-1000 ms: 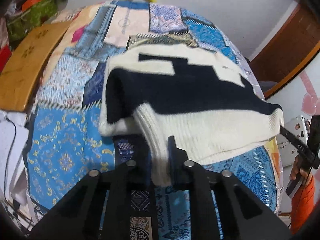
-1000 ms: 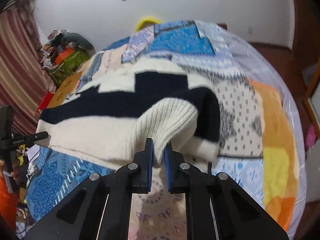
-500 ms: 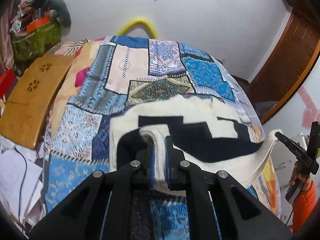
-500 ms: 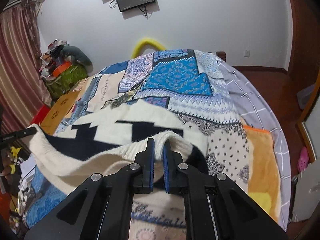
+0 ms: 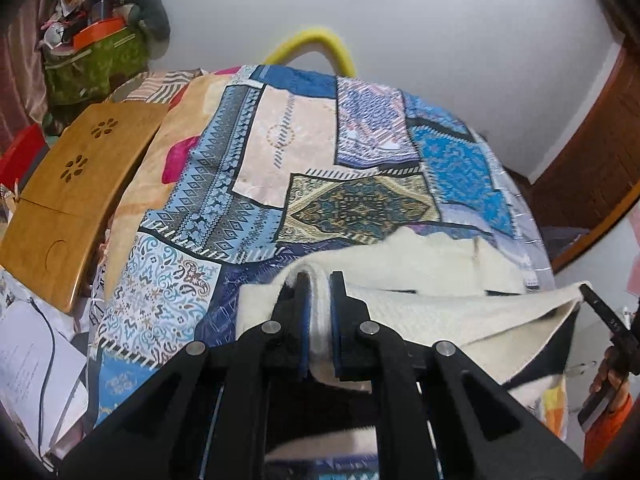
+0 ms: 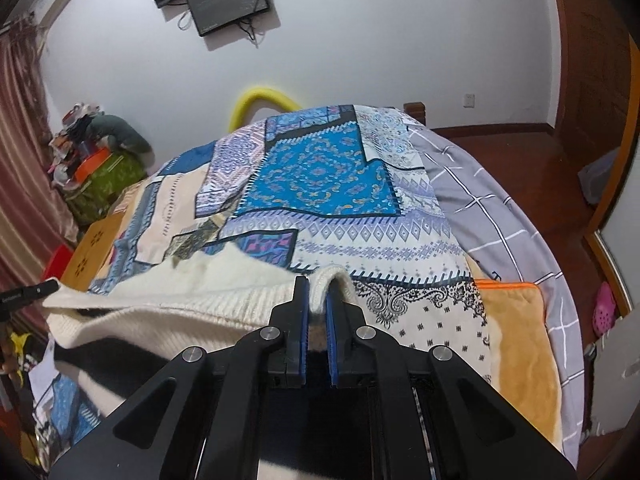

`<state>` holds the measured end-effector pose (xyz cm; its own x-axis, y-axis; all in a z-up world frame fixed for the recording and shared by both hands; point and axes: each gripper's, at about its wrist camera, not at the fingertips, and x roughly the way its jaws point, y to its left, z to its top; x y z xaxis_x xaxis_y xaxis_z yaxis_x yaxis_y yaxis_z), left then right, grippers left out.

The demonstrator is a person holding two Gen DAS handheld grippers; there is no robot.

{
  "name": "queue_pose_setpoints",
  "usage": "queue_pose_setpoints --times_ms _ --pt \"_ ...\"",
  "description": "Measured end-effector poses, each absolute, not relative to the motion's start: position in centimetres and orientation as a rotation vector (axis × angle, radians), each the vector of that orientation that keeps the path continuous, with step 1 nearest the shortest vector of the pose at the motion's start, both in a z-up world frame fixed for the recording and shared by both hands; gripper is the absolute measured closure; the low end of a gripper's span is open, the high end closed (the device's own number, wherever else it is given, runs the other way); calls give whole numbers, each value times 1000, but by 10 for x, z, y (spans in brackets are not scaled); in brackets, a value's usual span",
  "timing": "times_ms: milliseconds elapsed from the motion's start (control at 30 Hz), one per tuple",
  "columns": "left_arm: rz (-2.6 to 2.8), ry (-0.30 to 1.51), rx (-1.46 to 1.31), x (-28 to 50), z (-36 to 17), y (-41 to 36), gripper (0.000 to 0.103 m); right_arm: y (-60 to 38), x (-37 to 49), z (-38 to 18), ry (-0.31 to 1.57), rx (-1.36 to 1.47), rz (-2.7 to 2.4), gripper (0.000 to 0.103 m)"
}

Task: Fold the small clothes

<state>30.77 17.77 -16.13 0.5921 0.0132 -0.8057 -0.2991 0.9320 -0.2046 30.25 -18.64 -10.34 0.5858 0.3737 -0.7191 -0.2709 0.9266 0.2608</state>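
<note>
Left wrist view: left gripper (image 5: 319,312) is clamping the cream ribbed hem of the sweater (image 5: 432,280), jaws nearly closed with only knit between them. Right wrist view is showing the same on the other corner: right gripper (image 6: 317,312) is pinching the hem of the sweater (image 6: 192,292), fingers almost touching through the fabric. Compared with a second ago, both grippers are now carrying the hem higher and toward the far side; the navy pattern that was facing up is now mostly hidden, and the cream inner face is showing along the lifted edge. Sweater body is lying on the patchwork bedspread (image 5: 248,184), near edge held up off it and stretched fairly taut between the two grips. My read: the hem-to-shoulder fold is underway, roughly halfway over. Next move likely needs both corners travelling evenly to the far edge and lowering together, otherwise the fold line is going to skew. Wooden lap tray (image 5: 72,196) is sitting well left, clear of the work.
</note>
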Motion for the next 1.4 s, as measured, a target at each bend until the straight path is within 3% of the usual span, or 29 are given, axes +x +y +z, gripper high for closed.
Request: queue_pose_setpoints --times_ms 400,933,1067,1167,1233,1300,1333,1400 --pt "260 1013 -328 344 -208 190 94 -189 327 -129 894 109 346 96" --pt "267 965 -223 330 -174 186 94 -180 309 -99 847 7 410 96" --pt "224 960 -194 322 -166 171 83 -166 298 -96 856 -12 464 95" --pt "190 949 -174 316 -164 157 63 -153 291 -97 867 -5 503 76" --pt "165 944 -158 313 -164 146 58 -147 288 -100 869 5 516 58" --pt "142 951 -144 312 -166 138 53 -138 285 -104 888 18 542 52" --pt "129 957 -138 312 -168 133 51 -134 285 -107 907 23 559 43" --pt "107 978 -139 315 -175 126 39 -124 283 -114 945 31 586 33"
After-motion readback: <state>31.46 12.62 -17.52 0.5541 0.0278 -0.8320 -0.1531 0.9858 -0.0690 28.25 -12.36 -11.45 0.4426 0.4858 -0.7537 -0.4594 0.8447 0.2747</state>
